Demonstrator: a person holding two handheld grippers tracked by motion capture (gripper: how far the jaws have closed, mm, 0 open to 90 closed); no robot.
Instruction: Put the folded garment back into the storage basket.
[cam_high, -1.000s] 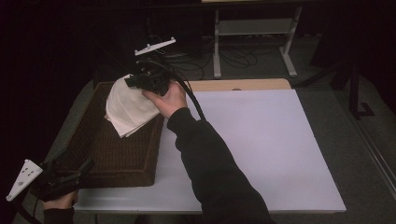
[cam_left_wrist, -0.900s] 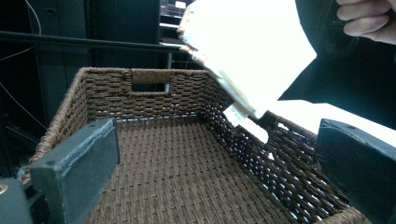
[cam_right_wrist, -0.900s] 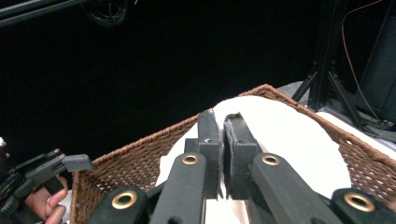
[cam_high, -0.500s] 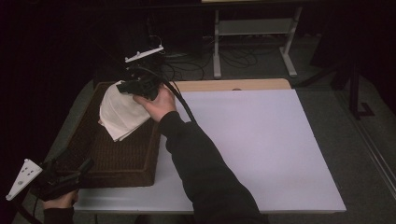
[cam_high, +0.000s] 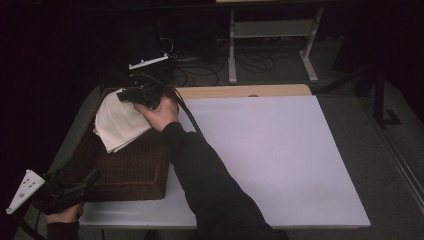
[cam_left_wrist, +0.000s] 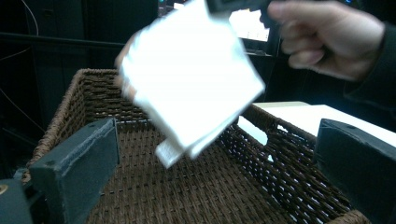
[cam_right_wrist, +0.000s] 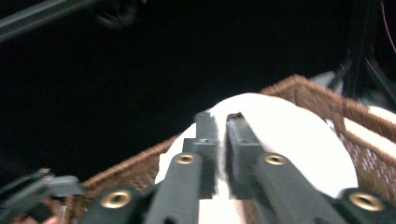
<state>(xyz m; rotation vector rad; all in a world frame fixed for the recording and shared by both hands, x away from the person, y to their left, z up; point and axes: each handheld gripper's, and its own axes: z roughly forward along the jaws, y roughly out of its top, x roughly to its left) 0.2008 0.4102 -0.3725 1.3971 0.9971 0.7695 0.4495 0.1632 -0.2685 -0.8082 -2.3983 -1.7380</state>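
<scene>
High view, entry: right claw (cam_high: 131, 94) above the far left corner of the dark brown woven wicker basket (cam_high: 131, 172), which sits on the left part of the white table (cam_high: 280, 160).

Item carried: folded white cloth (cam_high: 120, 124), hanging from the right claw over the basket's far half, lower and further left than a second ago, when it hung above the basket's far right edge.

Right claw state: jaws have just been opening a little; in the right gripper view the gap is narrow and the cloth (cam_right_wrist: 289, 140) sits in it. Pads appear to pinch it, though barely.

Left claw (cam_high: 75, 187): at the basket's near left corner, unmoved, jaws wide apart, nothing between them.

Reading: release into the basket seems under way; cloth not yet resting on the basket floor (cam_left_wrist: 196, 186).
</scene>
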